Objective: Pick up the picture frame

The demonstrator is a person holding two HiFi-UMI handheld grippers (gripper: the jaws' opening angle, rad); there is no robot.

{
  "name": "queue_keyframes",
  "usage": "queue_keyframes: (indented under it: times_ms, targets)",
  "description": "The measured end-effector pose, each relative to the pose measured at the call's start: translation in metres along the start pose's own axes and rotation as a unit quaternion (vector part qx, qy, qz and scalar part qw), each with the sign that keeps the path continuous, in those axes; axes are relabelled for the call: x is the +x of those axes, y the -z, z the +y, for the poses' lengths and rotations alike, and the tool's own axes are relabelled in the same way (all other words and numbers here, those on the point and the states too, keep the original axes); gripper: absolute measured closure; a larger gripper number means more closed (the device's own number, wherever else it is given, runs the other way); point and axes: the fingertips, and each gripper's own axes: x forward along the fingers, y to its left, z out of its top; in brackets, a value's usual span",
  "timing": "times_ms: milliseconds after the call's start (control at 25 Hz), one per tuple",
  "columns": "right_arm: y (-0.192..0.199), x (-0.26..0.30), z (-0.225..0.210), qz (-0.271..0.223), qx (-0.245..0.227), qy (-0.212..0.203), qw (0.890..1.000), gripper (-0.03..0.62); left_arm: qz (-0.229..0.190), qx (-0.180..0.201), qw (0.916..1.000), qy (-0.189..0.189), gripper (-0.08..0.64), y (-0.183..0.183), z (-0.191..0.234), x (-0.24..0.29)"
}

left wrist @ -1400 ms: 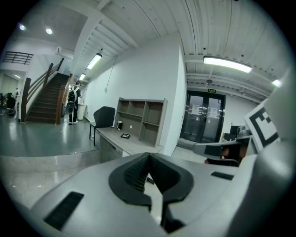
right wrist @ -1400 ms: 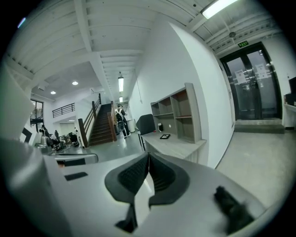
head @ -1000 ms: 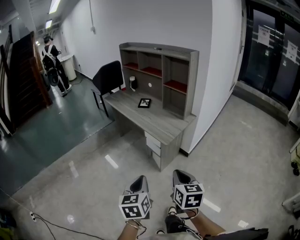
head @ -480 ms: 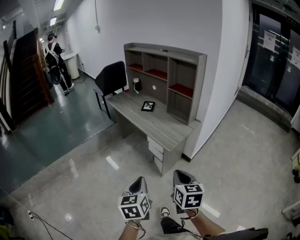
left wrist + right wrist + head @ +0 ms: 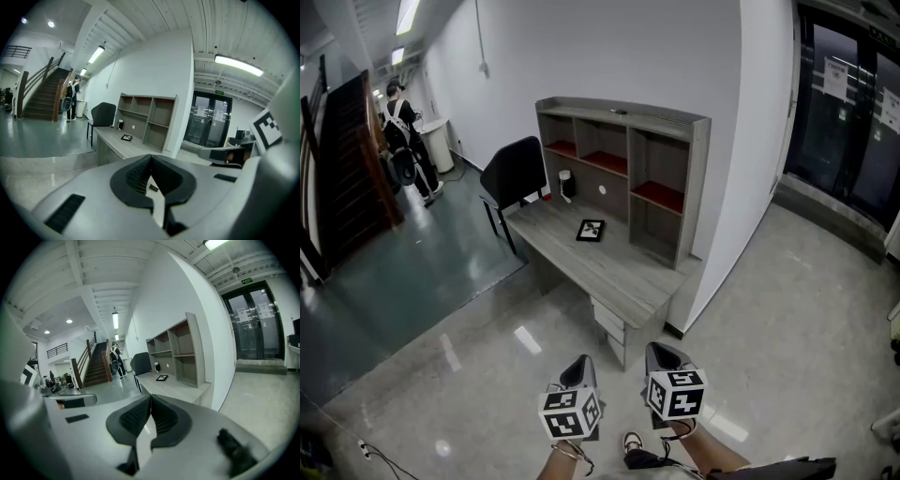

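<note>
A small black picture frame (image 5: 591,230) lies flat on the grey desk (image 5: 609,267), in front of the shelf unit; it also shows as the picture frame (image 5: 126,137) and the picture frame (image 5: 161,378) in the gripper views. My left gripper (image 5: 578,371) and right gripper (image 5: 662,356) are held side by side low in the head view, over the floor and well short of the desk. Both have their jaws shut with nothing between them, as seen at the left gripper (image 5: 150,159) and the right gripper (image 5: 150,398).
A grey shelf unit (image 5: 623,169) stands on the desk's back. A black chair (image 5: 514,173) sits at the desk's far end. A person (image 5: 398,127) stands far off at the left near a staircase (image 5: 342,159). Glass doors (image 5: 848,103) are at the right. Drawers (image 5: 607,323) face me.
The whole view has shifted toward the desk, which now looks nearer and more central. Both grippers keep their places side by side and stay shut.
</note>
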Motion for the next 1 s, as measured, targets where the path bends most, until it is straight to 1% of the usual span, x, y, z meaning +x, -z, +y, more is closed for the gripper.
queue_keyframes:
  times_ms: [280,600,1000]
  targets:
    - [-0.036,0.044,-0.020,-0.006,-0.012,-0.005,1.000,0.560,-0.015,0.000,0.9999,-0.004,0.547,-0.036,0.005,0.050]
    - [-0.065,0.096,-0.038,-0.007,-0.016,-0.018,1.000,0.560,-0.013,0.003,0.9998,-0.016,0.546,-0.059,0.018,0.102]
    - [-0.091,0.156,-0.060,-0.005,-0.018,-0.032,0.999,0.560,-0.009,0.009,0.9995,-0.028,0.548,-0.079,0.032,0.161]
